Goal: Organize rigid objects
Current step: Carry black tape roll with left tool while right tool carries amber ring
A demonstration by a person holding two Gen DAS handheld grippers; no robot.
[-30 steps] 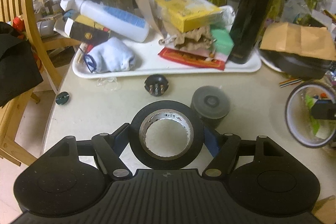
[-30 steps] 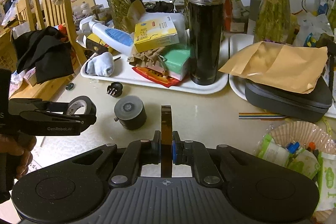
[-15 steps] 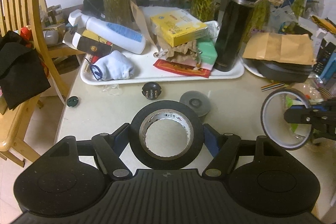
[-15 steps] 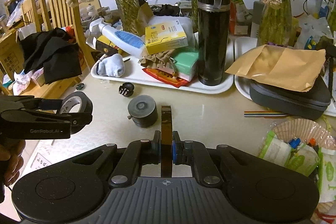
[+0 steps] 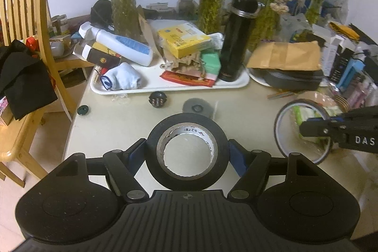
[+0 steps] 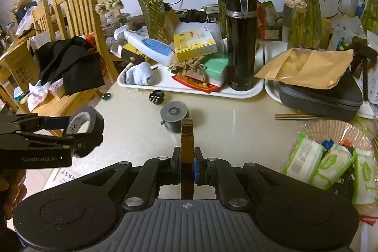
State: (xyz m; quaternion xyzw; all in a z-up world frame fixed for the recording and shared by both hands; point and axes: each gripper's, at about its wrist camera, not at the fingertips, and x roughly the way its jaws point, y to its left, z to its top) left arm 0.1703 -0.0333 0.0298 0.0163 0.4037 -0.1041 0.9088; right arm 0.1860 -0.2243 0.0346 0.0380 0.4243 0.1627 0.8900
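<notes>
Left gripper point(image 5: 187, 152): we see its jaws spread wide and clamped across the outer rim of a roll of black tape point(image 5: 187, 151), one pad on each side, so that the hole faces the camera. In our judgement this hold across the width keeps the roll from turning or slipping while it is carried. The roll hangs clear above the tabletop point(image 5: 118, 124), over the near left part by the rounded corner.

Right gripper point(image 6: 187, 165): its jaws are almost together, pinching the thin band of a roll of brown tape point(image 6: 187, 134) edge-on. From the left camera the same roll point(image 5: 302, 126) shows as a large, thin hoop, which explains why we grip its wall and not its full width. It too is off the tabletop, over the near right part.

Beyond both grippers, near the middle of the tabletop, stand a grey round canister point(image 6: 174, 115) and a small black plug point(image 6: 156, 95), just in front of a white tray point(image 5: 170, 86). The tray holds a black flask point(image 6: 241, 39), a yellow box point(image 6: 193, 44), a spray bottle point(image 6: 146, 45) and a rolled sock point(image 6: 139, 74).

With both rolls lifted, we judge the step to be carrying them to a shared place; where that is cannot be told.
</notes>
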